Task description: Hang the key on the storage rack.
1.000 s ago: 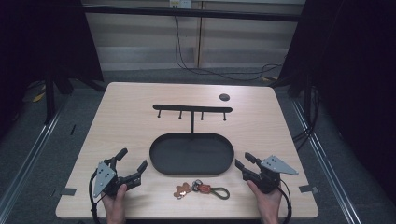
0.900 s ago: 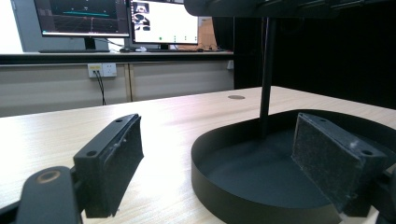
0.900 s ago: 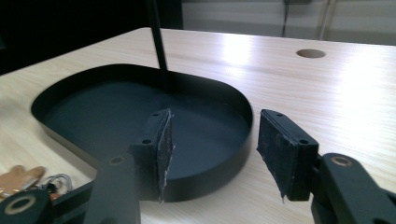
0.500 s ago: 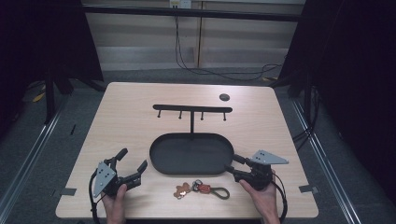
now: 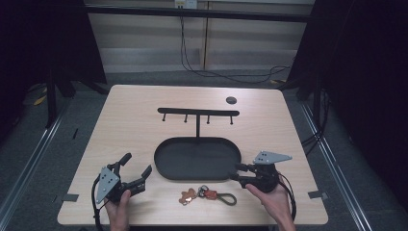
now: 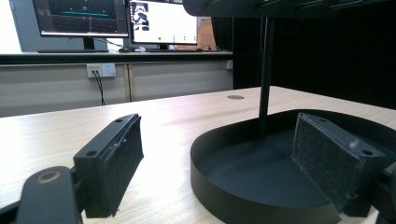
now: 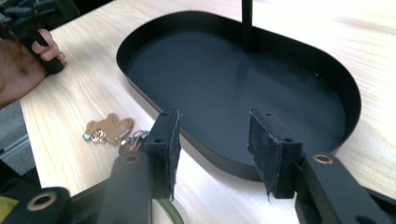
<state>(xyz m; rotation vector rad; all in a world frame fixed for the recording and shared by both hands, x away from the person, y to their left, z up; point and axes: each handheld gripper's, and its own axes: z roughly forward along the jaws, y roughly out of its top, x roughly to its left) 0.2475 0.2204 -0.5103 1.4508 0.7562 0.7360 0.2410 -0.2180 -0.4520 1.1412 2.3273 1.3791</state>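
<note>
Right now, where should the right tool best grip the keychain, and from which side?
Probably the olive cord loop of the keychain: it lies flat on the table, nearest the right tool. Come from above, jaws across the loop; the black tray's rim blocks the far side.

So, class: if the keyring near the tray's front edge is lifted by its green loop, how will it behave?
The keyring will probably hang floppy: its green loop, rings and brown charm lie loosely linked. It looks light, so a push would likely slide it along the smooth table.
</note>
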